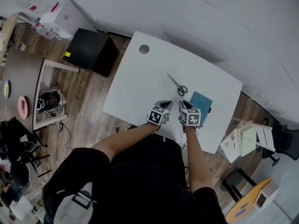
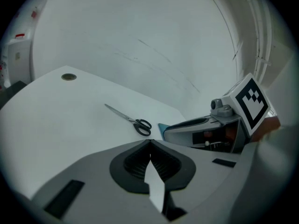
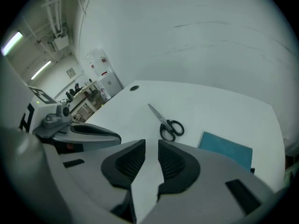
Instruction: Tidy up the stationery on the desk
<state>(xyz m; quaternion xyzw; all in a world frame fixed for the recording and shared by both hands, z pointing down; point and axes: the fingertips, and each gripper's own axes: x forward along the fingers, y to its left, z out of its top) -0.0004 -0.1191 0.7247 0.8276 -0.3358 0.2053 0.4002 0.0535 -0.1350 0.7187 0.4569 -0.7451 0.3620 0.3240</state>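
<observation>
A pair of black-handled scissors (image 1: 178,85) lies closed on the white desk (image 1: 135,87), handles toward me. Just right of it sits a teal notebook (image 1: 201,102). My left gripper (image 1: 164,104) hovers near the desk's front edge, short of the scissors, its jaws shut on nothing. My right gripper (image 1: 185,104) is beside it, at the notebook's near left corner, jaws a narrow gap apart and empty. In the left gripper view (image 2: 150,143) the scissors (image 2: 133,120) lie ahead. The right gripper view (image 3: 151,146) shows the scissors (image 3: 167,123) and the notebook (image 3: 226,149).
A round cable hole (image 1: 144,49) sits in the desk's far left corner. A black box (image 1: 91,51) stands on the floor to the left, with a wooden frame (image 1: 51,94) nearer. White and pale green furniture (image 1: 245,141) stands off the desk's right end.
</observation>
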